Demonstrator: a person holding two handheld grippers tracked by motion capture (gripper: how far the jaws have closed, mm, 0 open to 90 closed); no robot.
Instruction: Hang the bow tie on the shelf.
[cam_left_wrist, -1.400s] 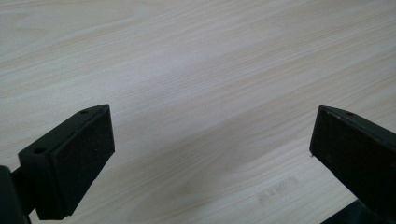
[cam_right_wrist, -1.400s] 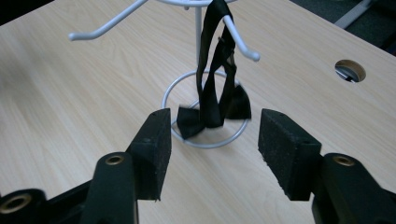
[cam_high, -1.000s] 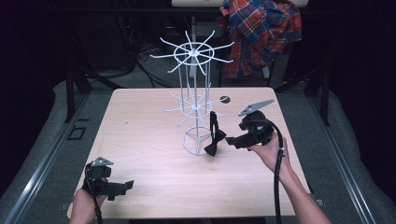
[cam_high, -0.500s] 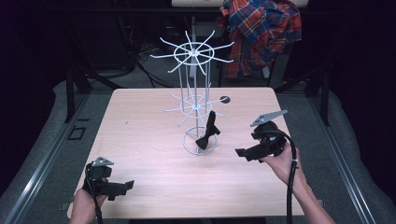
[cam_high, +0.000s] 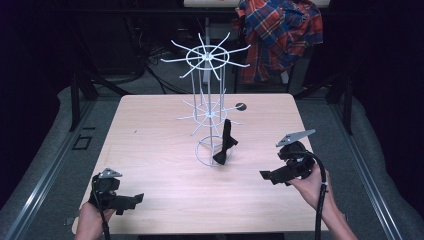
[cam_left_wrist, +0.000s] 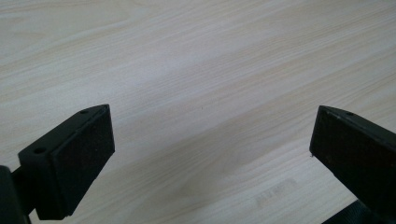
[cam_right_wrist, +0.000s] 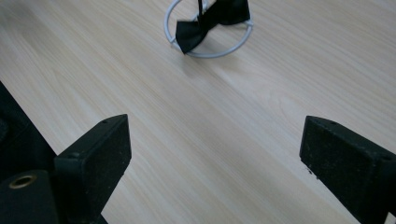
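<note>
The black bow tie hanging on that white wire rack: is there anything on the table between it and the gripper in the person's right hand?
No. The right gripper view shows bare wood between the right gripper and the bow tie.

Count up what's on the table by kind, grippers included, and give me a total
White wire rack: 1
Black bow tie hanging on the rack: 1
Small dark round thing at the table's far edge, too small to identify: 1
Handheld grippers: 2, the left gripper and the right gripper, both with jaws apart and nothing between them
Total: 5
</note>
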